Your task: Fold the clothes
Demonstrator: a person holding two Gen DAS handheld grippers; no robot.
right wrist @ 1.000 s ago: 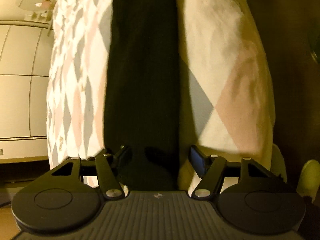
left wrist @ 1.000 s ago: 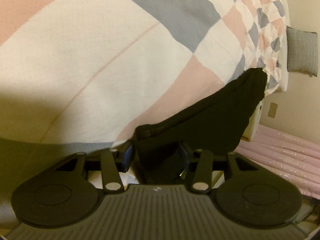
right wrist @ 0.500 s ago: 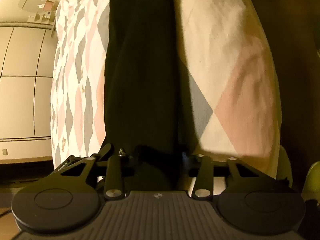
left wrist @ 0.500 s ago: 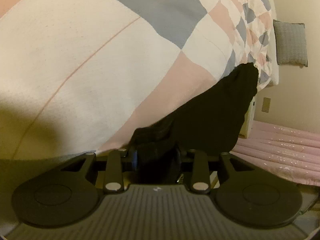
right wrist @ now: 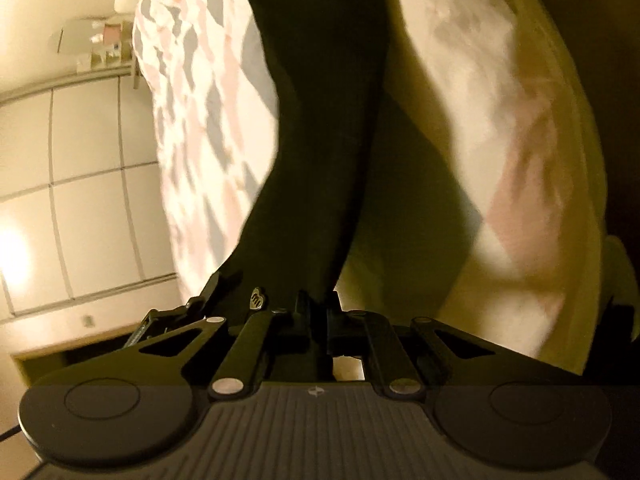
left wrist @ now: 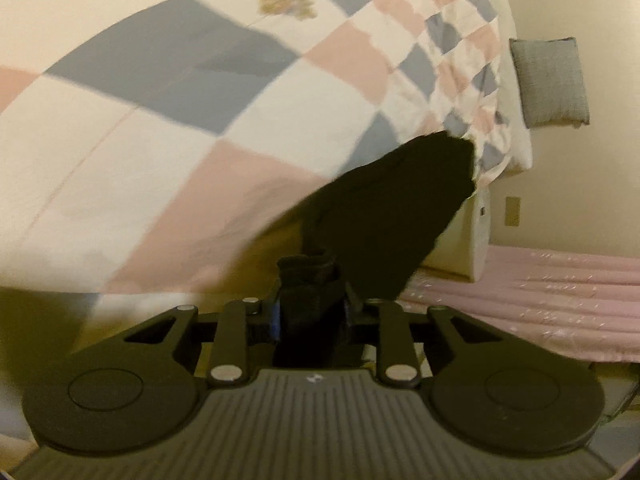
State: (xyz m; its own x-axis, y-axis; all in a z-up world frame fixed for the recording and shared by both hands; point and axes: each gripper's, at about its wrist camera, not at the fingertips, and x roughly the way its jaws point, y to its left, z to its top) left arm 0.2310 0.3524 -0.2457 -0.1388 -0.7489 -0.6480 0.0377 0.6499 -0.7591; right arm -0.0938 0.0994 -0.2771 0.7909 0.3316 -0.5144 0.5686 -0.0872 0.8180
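Left tongs [left wrist: 311, 306]: clenched on a bunched end of the black garment [left wrist: 396, 216], the cloth wadded between the fingers.
Right tongs [right wrist: 318, 312]: clenched tight on another edge of the same black garment [right wrist: 320, 120], fingers nearly meeting on the thin fabric.
Garment position: raised off the bed [left wrist: 168, 128] at both gripped ends; its far part runs on across the checked quilt [right wrist: 192, 120].
Edges and room: in the left view the garment's far tip reaches close to the bed's corner, beyond which a pink mat [left wrist: 540, 312] lies on the floor. The broad quilt to the left of the garment is bare.
Garment look: plain black, soft, a long narrow band in the right view; a small heart-shaped charm [right wrist: 258, 299] shows by the right tongs.
Left view only: grey cushion [left wrist: 550, 80] against the wall.
Right view only: white panelled closet doors [right wrist: 80, 200], and a shelf [right wrist: 100, 40] with small items.
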